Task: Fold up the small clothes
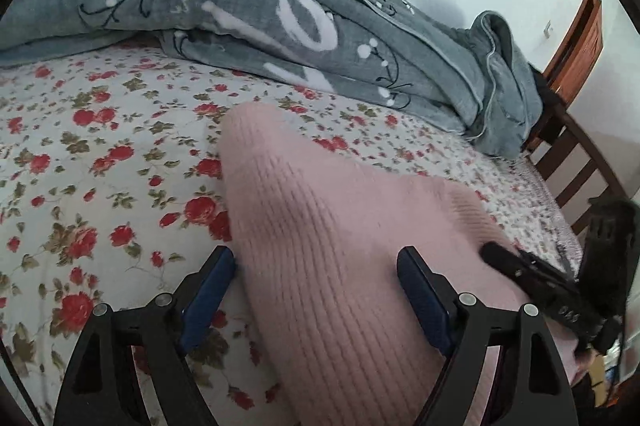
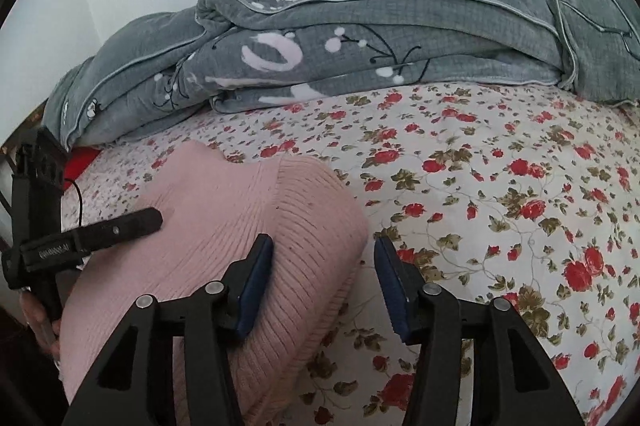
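Observation:
A pink ribbed knit garment point(image 1: 332, 226) lies on the floral bedsheet point(image 1: 100, 146), partly folded into a thick pad. My left gripper point(image 1: 316, 258) stands open wide over its left part: one blue pad is beside the garment's left edge and the other is above the knit. In the right wrist view my right gripper point(image 2: 323, 246) is open around the garment's point(image 2: 240, 226) right corner, with its left pad on the knit and its right pad just off the edge. One of the other gripper's fingers point(image 2: 128, 222) rests on the pink cloth further left.
A crumpled grey blanket point(image 1: 280, 6) with white flowers fills the back of the bed point(image 2: 360, 38). A dark wooden slatted bed end point(image 1: 576, 162) and a brown door point(image 1: 580, 38) stand at the right. A hand point(image 2: 40, 322) grips the left tool.

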A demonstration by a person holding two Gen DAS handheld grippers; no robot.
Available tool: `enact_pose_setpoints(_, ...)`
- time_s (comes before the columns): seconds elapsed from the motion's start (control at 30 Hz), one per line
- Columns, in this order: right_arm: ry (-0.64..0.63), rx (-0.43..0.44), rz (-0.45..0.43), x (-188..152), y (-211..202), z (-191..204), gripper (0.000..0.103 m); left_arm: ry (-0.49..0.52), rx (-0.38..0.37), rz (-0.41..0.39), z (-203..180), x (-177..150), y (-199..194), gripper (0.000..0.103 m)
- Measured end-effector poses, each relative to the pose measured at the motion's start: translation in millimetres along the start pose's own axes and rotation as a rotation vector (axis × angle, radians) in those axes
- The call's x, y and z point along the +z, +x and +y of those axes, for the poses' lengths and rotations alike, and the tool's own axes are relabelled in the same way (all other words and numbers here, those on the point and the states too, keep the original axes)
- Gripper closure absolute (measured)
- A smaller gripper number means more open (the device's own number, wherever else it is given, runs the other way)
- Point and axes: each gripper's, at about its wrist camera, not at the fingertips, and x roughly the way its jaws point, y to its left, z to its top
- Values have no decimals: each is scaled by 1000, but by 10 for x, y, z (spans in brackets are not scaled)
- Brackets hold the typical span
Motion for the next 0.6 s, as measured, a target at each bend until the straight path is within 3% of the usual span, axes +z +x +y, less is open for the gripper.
enact_pose_setpoints(0.27, 8, 12, -9, -11, -22, -4, 48, 73, 125, -64, -112, -65, -108, 20)
enact_pose_setpoints(0.6, 4, 8, -26, -23, -62, 13, 47, 116, 176, -111, -206, -121, -201, 20)
